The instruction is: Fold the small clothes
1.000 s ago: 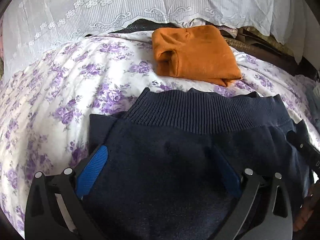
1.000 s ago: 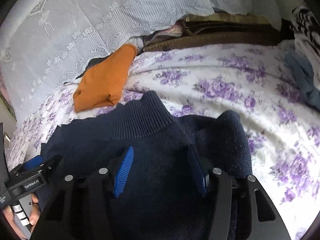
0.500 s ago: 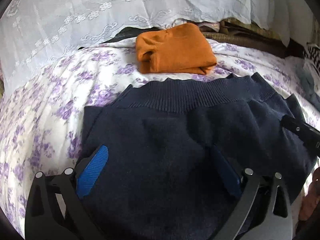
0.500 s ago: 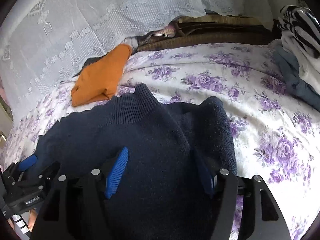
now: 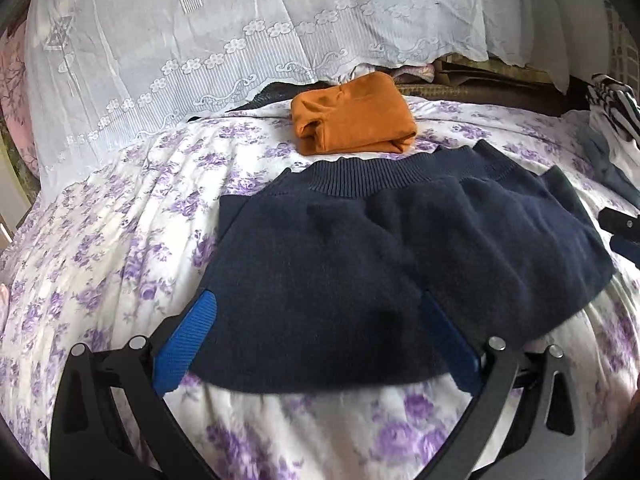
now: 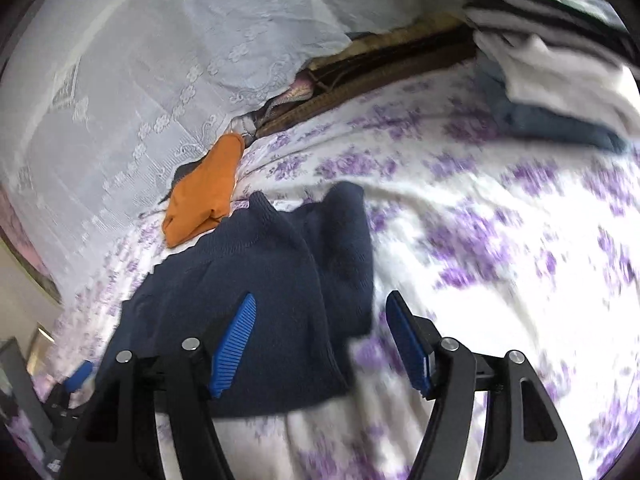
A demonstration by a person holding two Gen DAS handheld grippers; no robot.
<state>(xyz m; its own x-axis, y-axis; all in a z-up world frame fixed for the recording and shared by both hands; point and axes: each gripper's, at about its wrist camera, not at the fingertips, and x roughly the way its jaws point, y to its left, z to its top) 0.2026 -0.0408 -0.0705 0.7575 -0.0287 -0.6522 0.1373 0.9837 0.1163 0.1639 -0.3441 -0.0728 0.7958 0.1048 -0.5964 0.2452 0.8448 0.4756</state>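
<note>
Both the left gripper (image 5: 316,332) and right gripper (image 6: 322,340) gape apart over the soft, floppy navy knit sweater (image 5: 400,264); I'd pinch its thick near hem.

Both wrist views low over floral bedsheet (image 5: 120,240), facing lace curtain (image 5: 200,40). Shared: navy garment (image 5: 380,260) close, orange garment (image 6: 204,192) beyond. Right view blurred.
</note>
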